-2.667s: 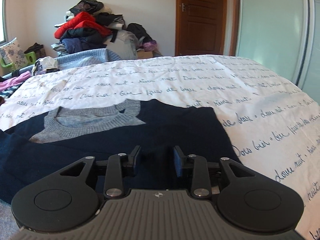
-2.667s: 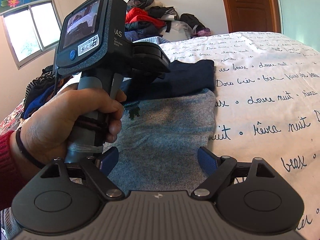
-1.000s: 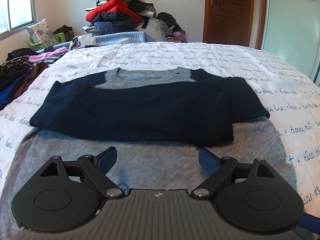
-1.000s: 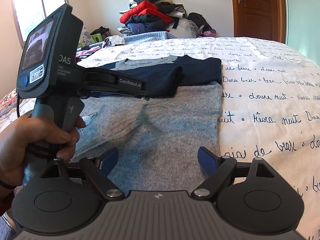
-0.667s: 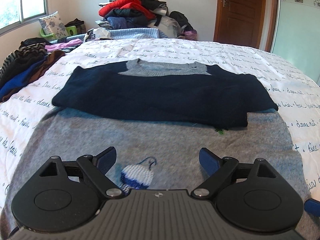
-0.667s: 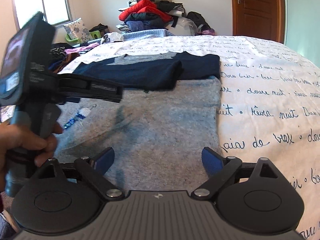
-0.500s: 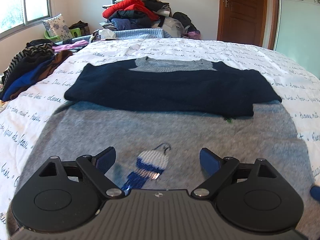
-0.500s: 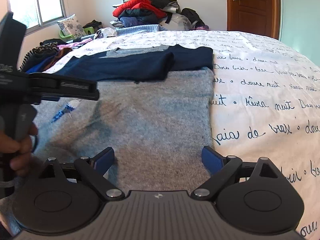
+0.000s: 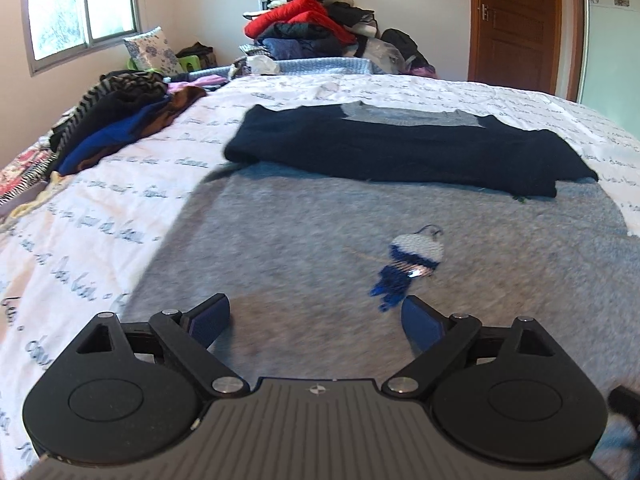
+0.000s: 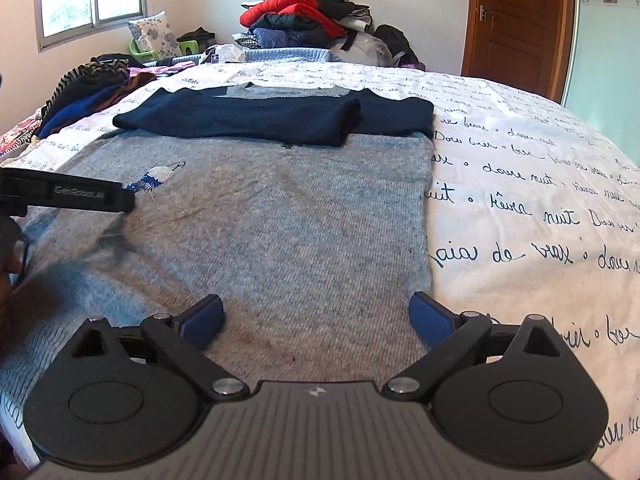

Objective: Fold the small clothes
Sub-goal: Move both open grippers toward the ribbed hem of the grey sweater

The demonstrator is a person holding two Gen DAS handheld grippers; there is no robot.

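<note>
A grey sweater (image 9: 360, 248) with navy sleeves (image 9: 400, 152) folded across its chest lies flat on the bed, also in the right wrist view (image 10: 280, 220). A small blue and white bird patch (image 9: 412, 260) is on its front. My left gripper (image 9: 316, 320) is open and empty, low over the sweater's lower left part. My right gripper (image 10: 316, 320) is open and empty, low over the lower right part, near the sweater's right edge. The left gripper's body (image 10: 68, 196) shows at the left of the right wrist view.
The bed has a white cover with script writing (image 10: 540, 200). Loose clothes (image 9: 112, 120) lie at the bed's left edge. A big clothes pile (image 9: 312, 28) stands behind the bed. A wooden door (image 9: 516, 20) is at the back right.
Both grippers have pulled back toward the sweater's hem. The left one opened earlier and has shifted to the left, so the bird patch now sits to its right.
</note>
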